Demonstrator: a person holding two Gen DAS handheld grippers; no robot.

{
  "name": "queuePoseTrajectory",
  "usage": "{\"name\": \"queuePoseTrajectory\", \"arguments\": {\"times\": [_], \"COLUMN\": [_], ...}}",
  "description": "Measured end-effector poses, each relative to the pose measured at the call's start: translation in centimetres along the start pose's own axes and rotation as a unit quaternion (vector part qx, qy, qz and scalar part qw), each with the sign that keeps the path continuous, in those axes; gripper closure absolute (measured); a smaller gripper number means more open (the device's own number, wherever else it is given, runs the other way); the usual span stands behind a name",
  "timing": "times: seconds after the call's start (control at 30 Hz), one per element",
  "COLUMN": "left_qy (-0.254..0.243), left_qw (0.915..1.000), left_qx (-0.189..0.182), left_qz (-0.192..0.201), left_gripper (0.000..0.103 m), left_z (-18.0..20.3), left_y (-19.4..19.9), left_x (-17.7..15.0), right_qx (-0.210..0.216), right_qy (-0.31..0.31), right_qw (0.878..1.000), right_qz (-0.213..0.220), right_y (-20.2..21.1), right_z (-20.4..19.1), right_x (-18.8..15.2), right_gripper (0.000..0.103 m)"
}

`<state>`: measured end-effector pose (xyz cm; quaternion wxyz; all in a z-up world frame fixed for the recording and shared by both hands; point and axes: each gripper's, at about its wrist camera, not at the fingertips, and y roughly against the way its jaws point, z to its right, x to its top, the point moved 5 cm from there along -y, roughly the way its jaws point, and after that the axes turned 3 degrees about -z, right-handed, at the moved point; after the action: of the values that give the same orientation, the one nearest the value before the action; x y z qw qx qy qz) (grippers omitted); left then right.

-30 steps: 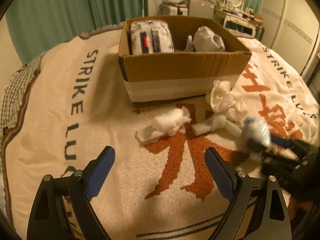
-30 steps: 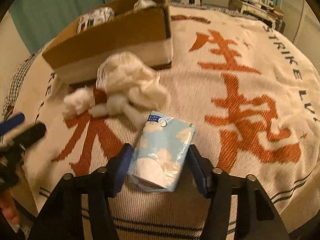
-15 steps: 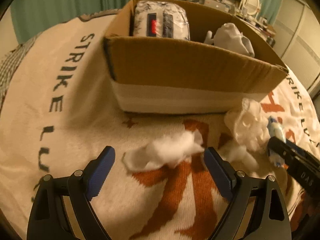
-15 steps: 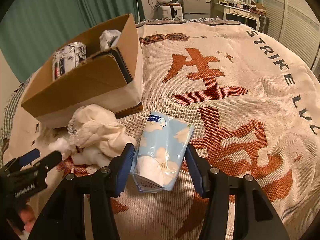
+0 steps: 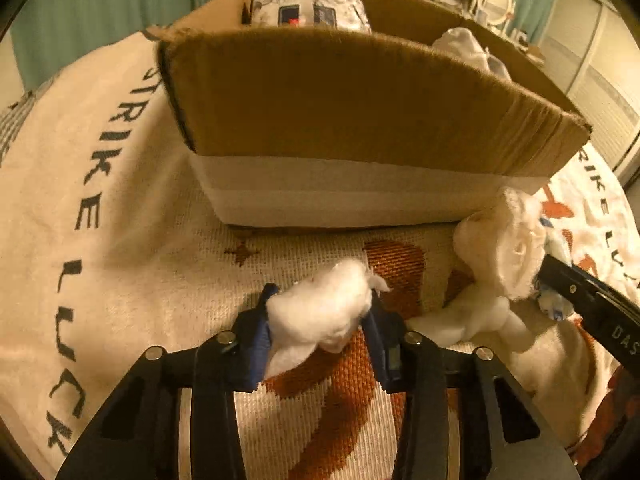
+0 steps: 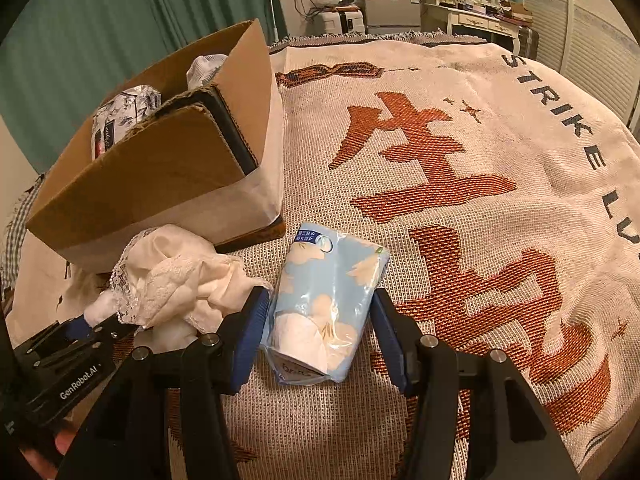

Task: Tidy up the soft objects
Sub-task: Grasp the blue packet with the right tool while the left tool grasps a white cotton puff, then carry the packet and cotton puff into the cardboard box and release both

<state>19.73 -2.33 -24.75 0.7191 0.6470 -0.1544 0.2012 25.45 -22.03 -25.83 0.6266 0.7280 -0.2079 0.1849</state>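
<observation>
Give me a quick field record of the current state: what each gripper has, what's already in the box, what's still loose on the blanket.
left gripper: shut on cotton wad
right gripper: shut on blue tissue pack
cardboard box: holds floral tissue pack and white cloth
loose on blanket: lace-trimmed white cloth, beside the box front
</observation>
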Motion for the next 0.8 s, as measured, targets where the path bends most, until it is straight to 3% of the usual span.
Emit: {"name": "queuePoseTrajectory", "arguments": {"times": [0.17,0.37,0.8], "left_qy": [0.002,-0.015,-0.069], "left_qw": [0.9998,0.9981,0.9873], "left_qx": [-0.013,-0.019,-0.023], "left_qz": [0.013,0.056,0.141], "left_gripper": [0.063,0.063,0.063], "left_z": [-0.1,0.4,1.4], "left_y": [3.5,9.4,20.9], "left_x": [-1.0,-1.8,1.9], "right_qx": [0.001,0.006,0.062], "right_qy": [-0.002,0.013,0.094], "right_qw": [1.0,1.0,0.988], "right_qz": [-0.001,0.019,0.103], "right_y": [1.7,6.5,18.9], "right_z": [0.1,-0.6,-7.0], "right_x": [-0.3,-0.7,-0.5], "right_gripper": [0.05,0.05,0.05]}}
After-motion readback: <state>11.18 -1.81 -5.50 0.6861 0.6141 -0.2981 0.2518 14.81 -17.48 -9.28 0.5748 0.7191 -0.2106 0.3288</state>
